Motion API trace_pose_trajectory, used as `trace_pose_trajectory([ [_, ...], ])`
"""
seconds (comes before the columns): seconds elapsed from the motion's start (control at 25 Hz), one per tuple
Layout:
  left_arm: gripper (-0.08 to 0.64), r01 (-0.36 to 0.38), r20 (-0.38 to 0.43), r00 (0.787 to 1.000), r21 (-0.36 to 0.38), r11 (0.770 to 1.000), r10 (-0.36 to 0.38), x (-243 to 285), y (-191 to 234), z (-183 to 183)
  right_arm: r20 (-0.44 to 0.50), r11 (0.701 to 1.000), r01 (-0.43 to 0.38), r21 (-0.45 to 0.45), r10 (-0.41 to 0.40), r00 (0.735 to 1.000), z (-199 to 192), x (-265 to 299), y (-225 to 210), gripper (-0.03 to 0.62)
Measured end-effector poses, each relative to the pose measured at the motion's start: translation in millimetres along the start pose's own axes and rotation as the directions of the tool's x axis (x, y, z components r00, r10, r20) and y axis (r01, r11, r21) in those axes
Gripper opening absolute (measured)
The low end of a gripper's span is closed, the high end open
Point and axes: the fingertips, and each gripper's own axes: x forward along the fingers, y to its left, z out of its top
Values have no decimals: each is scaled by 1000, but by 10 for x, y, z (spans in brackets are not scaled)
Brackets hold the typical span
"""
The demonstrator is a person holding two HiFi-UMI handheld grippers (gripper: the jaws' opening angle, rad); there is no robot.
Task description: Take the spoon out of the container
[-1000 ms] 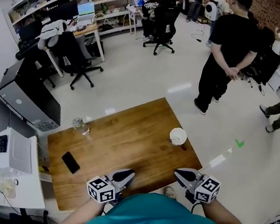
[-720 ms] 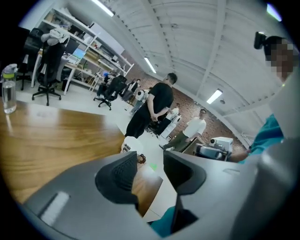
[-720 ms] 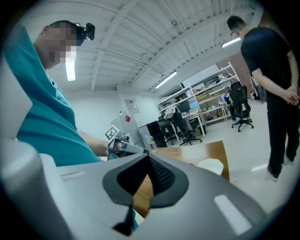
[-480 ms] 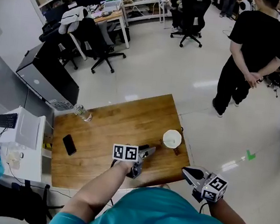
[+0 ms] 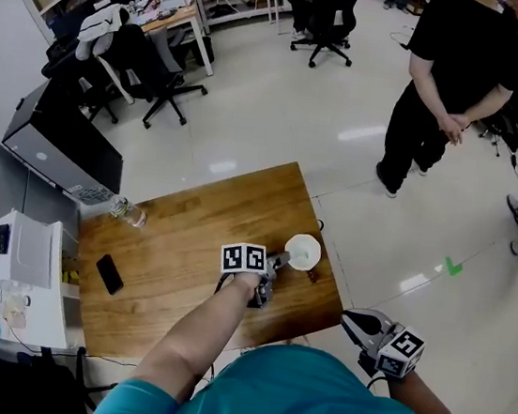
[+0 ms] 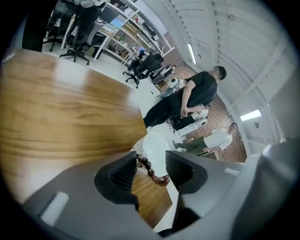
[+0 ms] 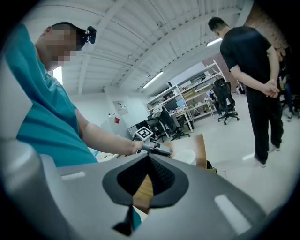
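Note:
A white container (image 5: 302,252) stands near the right edge of the wooden table (image 5: 198,241). No spoon shows in any view. My left gripper (image 5: 278,260) reaches over the table and points at the container from just short of it. Its jaws are opening with nothing between the pads. In the left gripper view the container (image 6: 154,149) rises right behind the gripper (image 6: 151,164), and a string of dark red beads (image 6: 152,171) lies on the table at its foot. My right gripper (image 5: 354,320) hangs off the table's front right corner. In its own view the right gripper (image 7: 149,159) is shut and empty.
A black phone (image 5: 109,273) lies on the table's left part and a plastic bottle (image 5: 128,212) at its far left corner. A white cabinet (image 5: 19,264) stands left of the table. A person in black (image 5: 445,84) stands on the floor beyond the table, near office chairs (image 5: 148,83).
My left gripper has travelled from the table's front edge forward and right to the white container, and its jaws have spread. The right gripper has stayed by the front right corner.

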Motion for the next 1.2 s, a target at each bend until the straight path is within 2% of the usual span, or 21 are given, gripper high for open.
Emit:
trace_pose_trajectory([
  [0.12, 150, -68, -31, 997, 10, 998, 68, 192, 75, -67, -17, 1000, 10, 1, -10, 1000, -57, -99, -146, 2],
  [0.24, 93, -93, -48, 994, 11, 996, 93, 224, 103, -100, -90, 997, 35, 66, -29, 996, 2, -85, -32, 2],
  [0.44, 49, -129, -72, 989, 8, 992, 129, 200, 7, -96, 10, 1000, -5, 10, 5, 1000, 61, -151, -160, 2],
  [0.68, 48, -124, -66, 990, -24, 992, 122, 51, -190, -102, -25, 1000, -19, 22, 20, 999, 147, -233, -142, 2],
  [0.8, 48, -84, -22, 996, -56, 995, 83, -152, -413, -73, -7, 999, -47, -9, 47, 999, 198, -305, -178, 2],
  [0.96, 48, 8, 73, 997, -95, 995, -1, -610, -800, -45, -5, 996, -84, -21, 84, 996, 250, -345, -160, 2],
  [1.08, 48, 68, 152, 987, -99, 993, -52, -1086, -1015, -146, -28, 991, -132, 16, 132, 991, 249, -305, -34, 2],
  [1.2, 48, 95, 236, 970, -116, 989, -66, -1631, -1102, -265, -70, 982, -179, 66, 184, 980, 328, -184, 131, 2],
])
